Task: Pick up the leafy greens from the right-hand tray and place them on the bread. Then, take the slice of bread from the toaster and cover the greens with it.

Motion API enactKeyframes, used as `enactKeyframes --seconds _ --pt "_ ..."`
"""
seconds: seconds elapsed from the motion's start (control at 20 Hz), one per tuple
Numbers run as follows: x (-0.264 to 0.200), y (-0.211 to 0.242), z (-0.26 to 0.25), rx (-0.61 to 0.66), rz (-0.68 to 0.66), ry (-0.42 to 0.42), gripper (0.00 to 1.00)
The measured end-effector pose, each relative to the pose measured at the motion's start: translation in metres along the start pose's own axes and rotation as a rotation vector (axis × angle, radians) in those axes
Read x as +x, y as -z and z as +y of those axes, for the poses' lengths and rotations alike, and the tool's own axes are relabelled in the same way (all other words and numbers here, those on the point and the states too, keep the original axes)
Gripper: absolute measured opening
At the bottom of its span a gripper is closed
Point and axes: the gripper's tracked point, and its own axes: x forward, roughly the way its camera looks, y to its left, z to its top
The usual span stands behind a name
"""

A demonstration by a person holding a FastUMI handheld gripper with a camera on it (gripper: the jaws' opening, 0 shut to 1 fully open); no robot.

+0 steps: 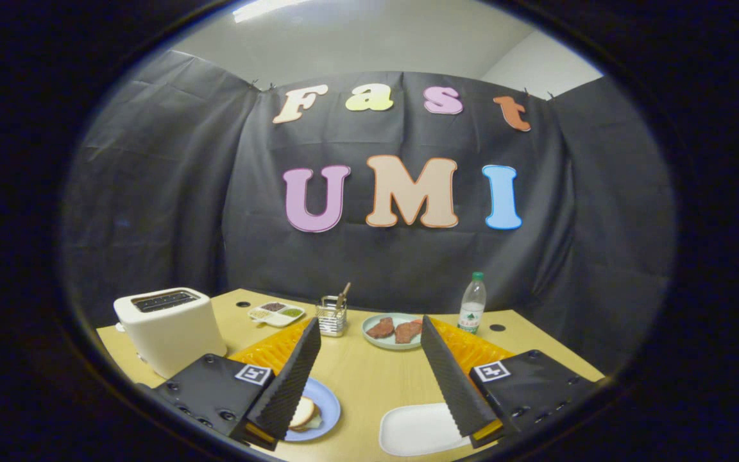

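A light wooden table (369,378) carries a white toaster (169,327), a small divided sauce dish (276,314), a wire utensil holder (331,316), a plate of meat (392,331), a water bottle (472,303), a blue plate (326,410) and a white tray (417,428)

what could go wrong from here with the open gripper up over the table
The gripper is open, its fingers spread above the table and holding nothing. One finger hides part of the bread on the blue plate, so placement may be misjudged. The white tray near the other finger looks bare, so the greens may be hard to find. The bottle and the rack could tip on a wide reach.
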Motion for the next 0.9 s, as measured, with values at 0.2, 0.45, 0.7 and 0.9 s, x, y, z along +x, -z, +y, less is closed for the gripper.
enactKeyframes --seconds 0.2,0.45,0.7,0.9 --pt "0.003 -0.013 -0.018 -0.036 -0.026 0.008 0.99" --pt "-0.005 0.006 -0.054 -0.016 -0.015 0.091 1.00" --pt "-0.017 0.027 -0.080 0.019 0.001 0.124 1.00" --pt "-0.023 0.037 -0.085 0.016 0.016 0.116 1.00"
